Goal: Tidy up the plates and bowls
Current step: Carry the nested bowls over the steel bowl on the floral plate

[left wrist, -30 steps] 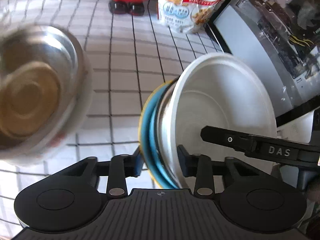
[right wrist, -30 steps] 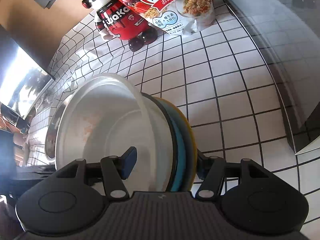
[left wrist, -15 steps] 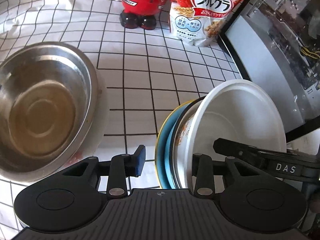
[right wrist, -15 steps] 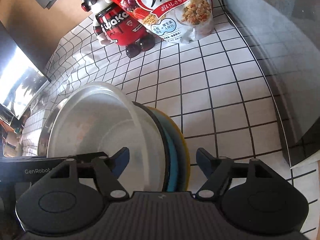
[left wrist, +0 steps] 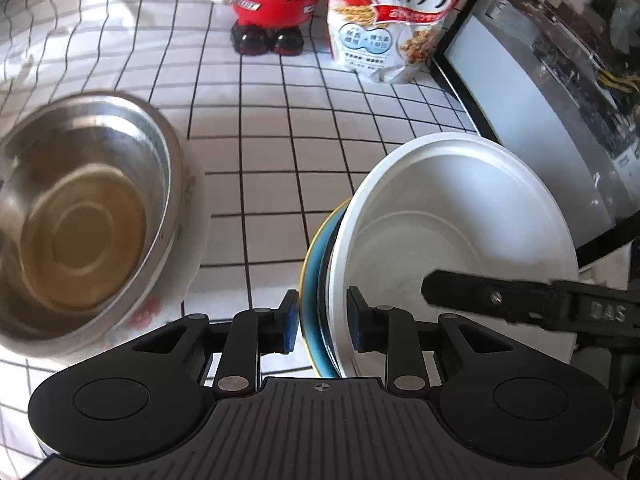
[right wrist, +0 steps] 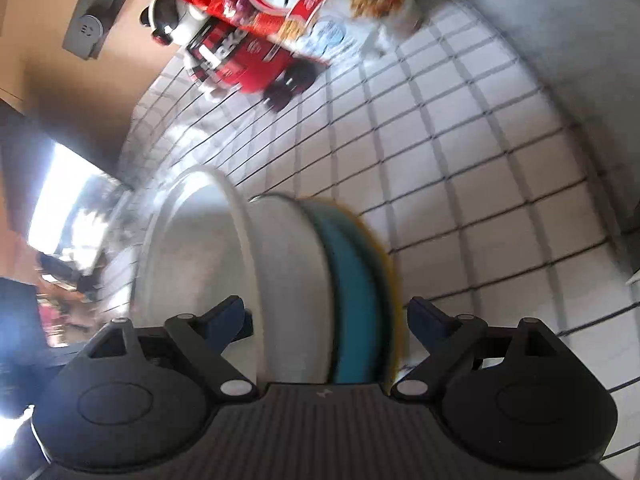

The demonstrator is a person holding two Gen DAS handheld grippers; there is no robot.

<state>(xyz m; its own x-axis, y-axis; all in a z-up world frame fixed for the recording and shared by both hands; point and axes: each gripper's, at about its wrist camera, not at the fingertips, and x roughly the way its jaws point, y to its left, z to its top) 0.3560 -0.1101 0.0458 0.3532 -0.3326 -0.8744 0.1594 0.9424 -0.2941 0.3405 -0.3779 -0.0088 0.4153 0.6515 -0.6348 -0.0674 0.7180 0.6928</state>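
While the left gripper (left wrist: 322, 326) pinches the nested stack (left wrist: 420, 256) (white bowl over blue plate) on edge, right gripper (right wrist: 328, 322) wide & straddling w/o grip, next prob. lower it into the steel bowl (left wrist: 86, 216) nearby on the tiled table (left wrist: 280, 184)

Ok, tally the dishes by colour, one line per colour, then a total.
White: 1, the white bowl at the front of the held stack.
Blue: 1, the blue plate behind it.
Yellow: 1, the yellow plate at the back, only its rim showing.
Silver: 1, the steel bowl on the tiled counter.
Total: 4 dishes visible; any hidden within the stack cannot be counted.
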